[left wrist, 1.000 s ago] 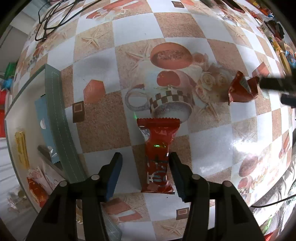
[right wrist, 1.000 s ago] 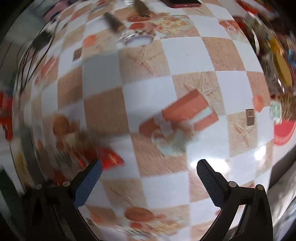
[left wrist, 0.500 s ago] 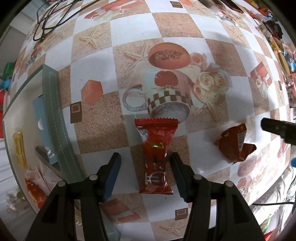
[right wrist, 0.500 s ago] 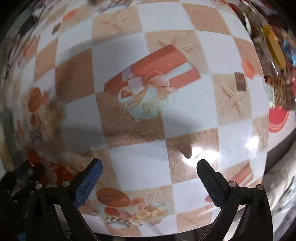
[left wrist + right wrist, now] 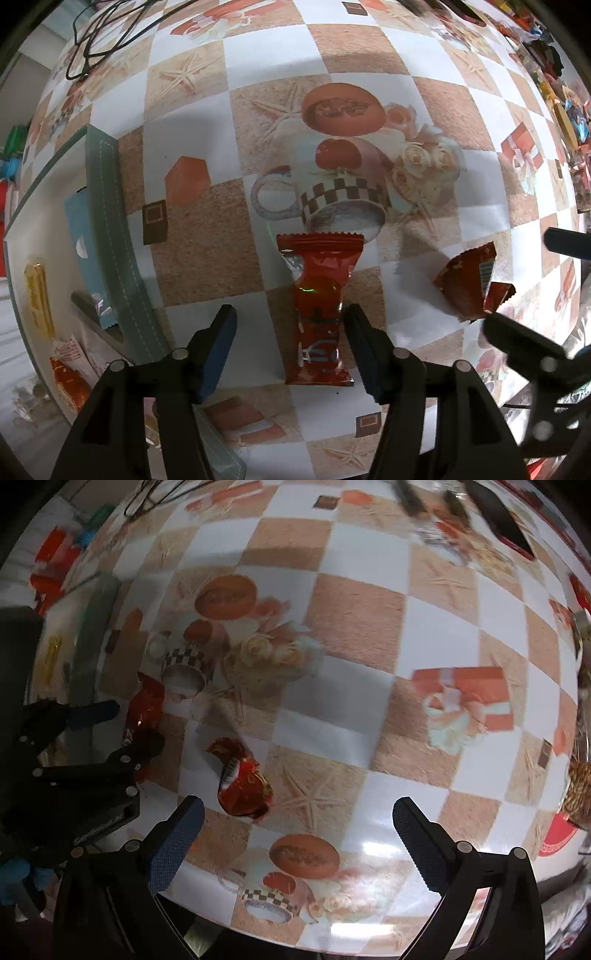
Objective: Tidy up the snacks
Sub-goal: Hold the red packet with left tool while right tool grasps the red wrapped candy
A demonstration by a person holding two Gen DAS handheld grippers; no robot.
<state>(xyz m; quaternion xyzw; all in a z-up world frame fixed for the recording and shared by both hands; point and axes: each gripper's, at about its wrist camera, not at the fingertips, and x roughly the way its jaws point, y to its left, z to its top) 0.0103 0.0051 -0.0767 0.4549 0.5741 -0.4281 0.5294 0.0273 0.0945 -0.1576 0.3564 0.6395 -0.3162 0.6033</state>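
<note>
A long red snack packet [image 5: 319, 306] lies flat on the checked tablecloth, its lower half between the open fingers of my left gripper [image 5: 288, 332], which does not touch it. A second, crumpled red packet [image 5: 469, 284] lies to its right; it also shows in the right wrist view [image 5: 242, 779], just ahead of the left finger of my open, empty right gripper [image 5: 295, 827]. The long packet [image 5: 146, 709] and the left gripper [image 5: 110, 731] show at the left of the right wrist view.
A grey-green tray [image 5: 110, 229] at the left holds several snacks, among them a yellow bar [image 5: 37, 295] and a blue packet [image 5: 83, 236]. Black cables [image 5: 103, 33] lie at the far left. A pile of snacks [image 5: 554, 92] sits at the far right. The table's near edge [image 5: 295, 949] is close.
The crumpled red packet moved from the far right to the table beside the long packet. The right gripper swung around and now faces it, open. The left gripper barely moved.
</note>
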